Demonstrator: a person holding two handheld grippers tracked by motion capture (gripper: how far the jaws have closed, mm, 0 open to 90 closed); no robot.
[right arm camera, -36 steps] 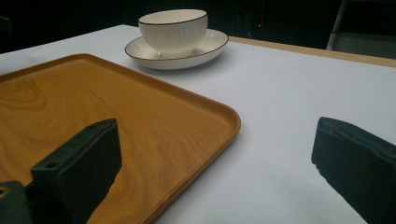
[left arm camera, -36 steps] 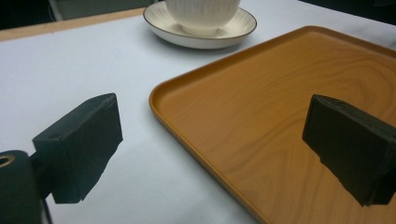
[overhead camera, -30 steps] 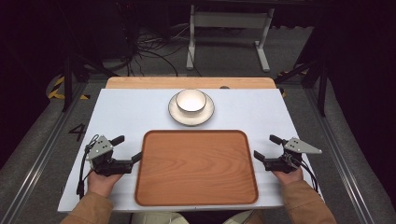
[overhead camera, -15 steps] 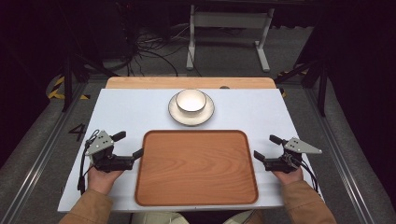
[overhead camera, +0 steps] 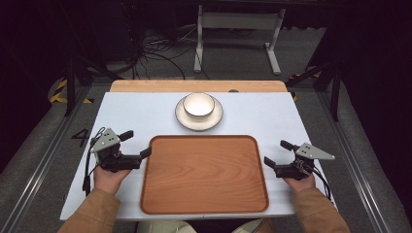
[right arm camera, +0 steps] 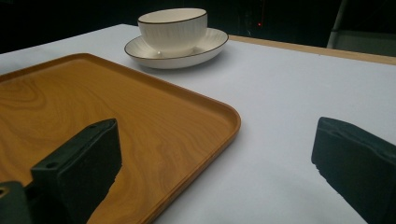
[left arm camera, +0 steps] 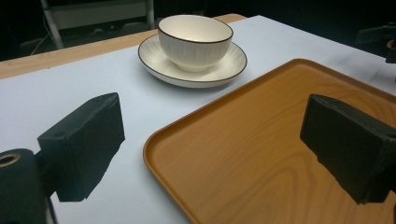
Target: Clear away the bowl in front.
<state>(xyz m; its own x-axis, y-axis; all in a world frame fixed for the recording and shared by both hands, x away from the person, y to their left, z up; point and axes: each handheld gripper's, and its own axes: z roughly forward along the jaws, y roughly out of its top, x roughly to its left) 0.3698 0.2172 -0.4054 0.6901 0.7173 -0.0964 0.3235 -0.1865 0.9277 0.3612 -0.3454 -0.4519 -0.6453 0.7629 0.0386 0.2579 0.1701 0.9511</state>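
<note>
A wooden tray lies empty on the near half of the white table. Beyond it a white bowl sits on a white saucer. My left gripper is open at the tray's left edge; in the left gripper view one jaw hangs over the table and the other over the tray. My right gripper is open at the tray's right edge, likewise astride the rim. Both hold nothing. The bowl and saucer stand ahead, as do the bowl and saucer in the right gripper view.
A wooden strip runs along the table's far edge. Behind it, on the dark floor, are cables and a metal stand. Bare white tabletop lies on both sides of the saucer.
My left gripper has shifted slightly forward along the tray's left edge. The right gripper, tray and bowl have stayed put.
</note>
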